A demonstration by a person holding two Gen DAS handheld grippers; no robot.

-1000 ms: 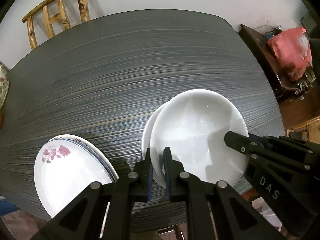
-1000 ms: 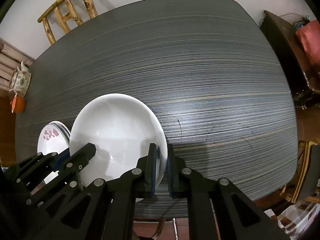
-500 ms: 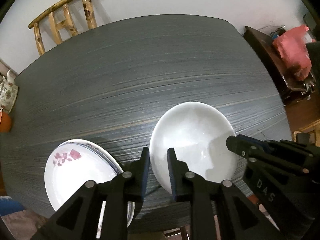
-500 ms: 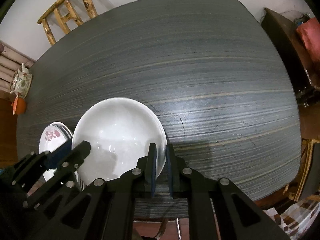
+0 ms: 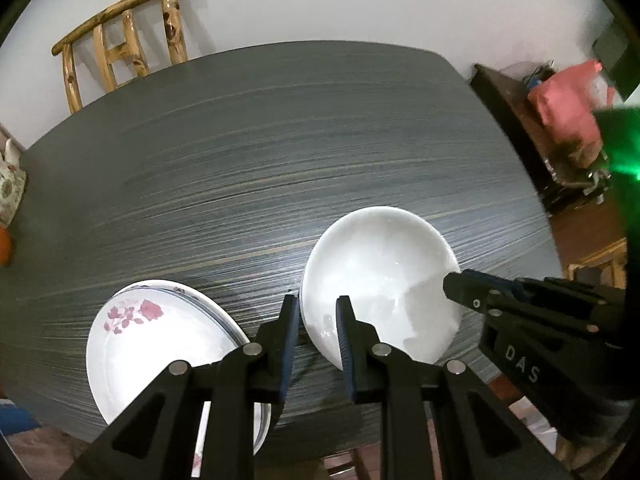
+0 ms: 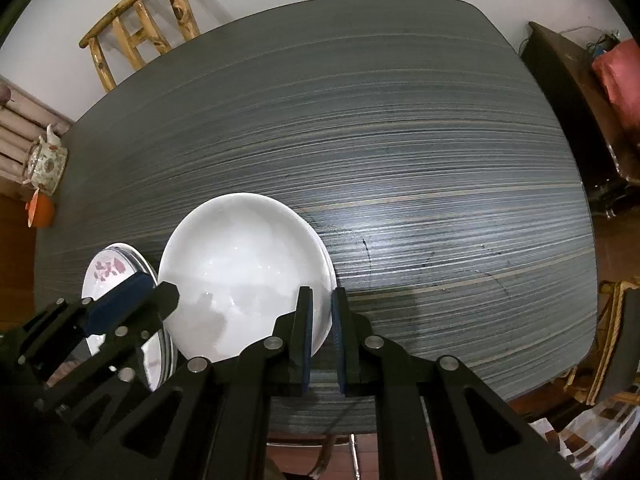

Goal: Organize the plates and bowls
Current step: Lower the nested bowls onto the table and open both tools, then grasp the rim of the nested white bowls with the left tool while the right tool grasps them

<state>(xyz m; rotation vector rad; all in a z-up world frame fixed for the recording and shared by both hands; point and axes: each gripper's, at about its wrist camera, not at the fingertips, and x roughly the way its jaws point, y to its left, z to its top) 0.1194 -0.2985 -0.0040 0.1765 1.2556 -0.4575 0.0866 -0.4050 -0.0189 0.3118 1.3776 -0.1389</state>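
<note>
A stack of plain white bowls (image 5: 380, 276) sits on the dark striped table (image 5: 260, 140) near its front edge; it also shows in the right wrist view (image 6: 244, 264). My left gripper (image 5: 318, 312) is open, its fingers on either side of the stack's left rim without gripping it. My right gripper (image 6: 322, 308) has its fingers slightly apart around the right rim; the rim sits between them. A stack of flower-patterned plates (image 5: 160, 340) lies to the left of the bowls, also in the right wrist view (image 6: 112, 268).
A wooden chair (image 5: 124, 48) stands behind the table's far side. A floral teapot (image 6: 44, 160) and an orange object (image 6: 40, 210) are off the table's left end. A dark sideboard with a red bag (image 5: 568, 100) is on the right.
The top bowl has come down onto the bowl below it. My left gripper has opened and let go of the rim. My right gripper's fingers have parted slightly.
</note>
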